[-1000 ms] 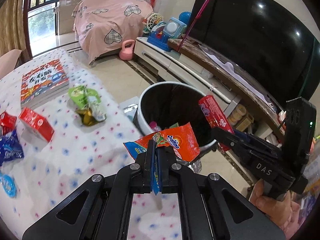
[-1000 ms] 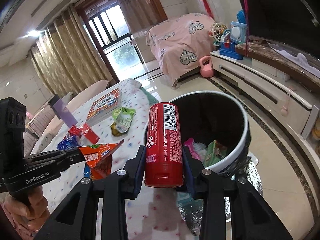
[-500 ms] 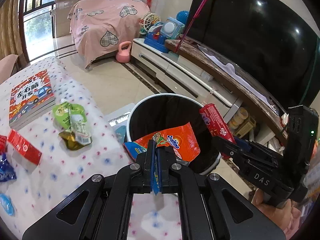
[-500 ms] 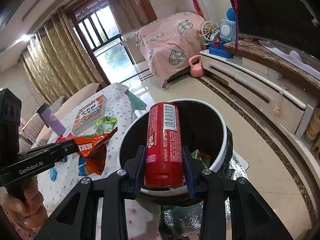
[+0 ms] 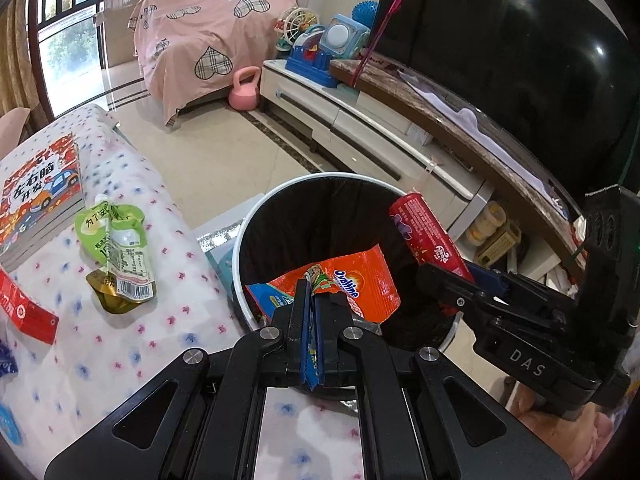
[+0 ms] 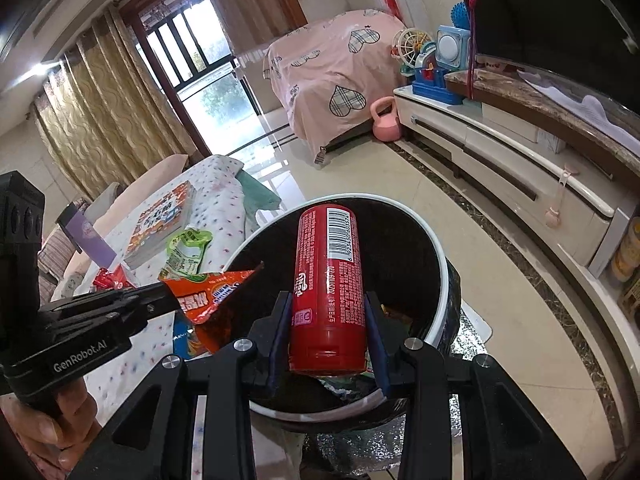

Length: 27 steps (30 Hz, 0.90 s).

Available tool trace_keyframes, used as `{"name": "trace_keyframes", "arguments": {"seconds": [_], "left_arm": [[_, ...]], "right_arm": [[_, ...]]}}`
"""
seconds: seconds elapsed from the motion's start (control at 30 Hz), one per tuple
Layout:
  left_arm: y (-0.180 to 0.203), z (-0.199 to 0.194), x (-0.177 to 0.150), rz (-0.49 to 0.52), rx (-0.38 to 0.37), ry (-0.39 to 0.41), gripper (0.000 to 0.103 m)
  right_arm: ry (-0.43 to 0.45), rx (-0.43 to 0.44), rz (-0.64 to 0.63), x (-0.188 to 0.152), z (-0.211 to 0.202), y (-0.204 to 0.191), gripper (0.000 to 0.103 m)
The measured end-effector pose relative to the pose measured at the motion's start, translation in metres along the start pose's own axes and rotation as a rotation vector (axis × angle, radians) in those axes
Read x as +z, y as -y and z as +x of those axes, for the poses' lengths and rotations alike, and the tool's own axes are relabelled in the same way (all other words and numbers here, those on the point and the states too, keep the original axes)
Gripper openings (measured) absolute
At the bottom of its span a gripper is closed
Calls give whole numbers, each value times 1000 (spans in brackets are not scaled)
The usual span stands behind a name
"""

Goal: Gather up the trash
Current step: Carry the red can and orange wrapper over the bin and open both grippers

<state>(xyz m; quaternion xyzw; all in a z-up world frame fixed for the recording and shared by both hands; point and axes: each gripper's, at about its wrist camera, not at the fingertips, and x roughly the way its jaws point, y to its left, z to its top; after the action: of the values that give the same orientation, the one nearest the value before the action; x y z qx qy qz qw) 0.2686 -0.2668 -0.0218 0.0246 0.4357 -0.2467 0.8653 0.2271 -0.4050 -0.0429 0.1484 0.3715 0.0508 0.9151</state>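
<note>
My left gripper [image 5: 313, 292] is shut on an orange Ovaltine wrapper [image 5: 352, 280] and holds it over the near rim of a round bin [image 5: 256, 216] with a black liner. My right gripper [image 6: 328, 300] is shut on a red snack tube [image 6: 326, 280] and holds it over the bin [image 6: 438, 256] opening. In the left wrist view the tube [image 5: 424, 236] sticks out over the bin's right side. In the right wrist view the wrapper [image 6: 212, 292] hangs by the bin's left rim. Some trash lies at the bin's bottom.
A table with a dotted white cloth [image 5: 132, 320] stands left of the bin, with a green pouch [image 5: 116, 248], a book [image 5: 36, 192], a red box [image 5: 24, 308] and blue wrappers. A white TV cabinet [image 5: 360, 120] and a pink kettlebell [image 5: 245, 90] stand beyond.
Both grippers have moved from the table side toward the bin. The wrapper and the tube now sit over the bin opening. Both stay gripped.
</note>
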Motion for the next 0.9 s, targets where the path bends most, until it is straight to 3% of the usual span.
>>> {"name": "trace_keyframes", "arguments": {"seconds": [0.23,0.3,0.37,0.4,0.47,0.53,0.67,0.9], "left_arm": [[3,7,2,3,3,-9,4],[2,10,2,-3,-1,-30,12],[2,10,1,-10,9,-33,43],[2,7,-1,-9,5,-20,47],[2,1,-3,-7,11,-8,53],[-1,-4,-6,-14,9,0,58],[-13,-19,-19,-44,16,18,66],[-48,-47,-50,-106,46,41,69]], "right_arm": [[-22,-21,-5,3,10,4,36],[-27,-26,-6,5,13,5,36],[-34,-26,-7,6,15,6,39],[-36,-28,-3,5,16,8,39],[-35,-29,7,4,16,10,44],[-28,-23,19,2,12,12,56],[3,-20,15,-6,2,8,64],[52,16,18,-19,-15,-10,84]]}}
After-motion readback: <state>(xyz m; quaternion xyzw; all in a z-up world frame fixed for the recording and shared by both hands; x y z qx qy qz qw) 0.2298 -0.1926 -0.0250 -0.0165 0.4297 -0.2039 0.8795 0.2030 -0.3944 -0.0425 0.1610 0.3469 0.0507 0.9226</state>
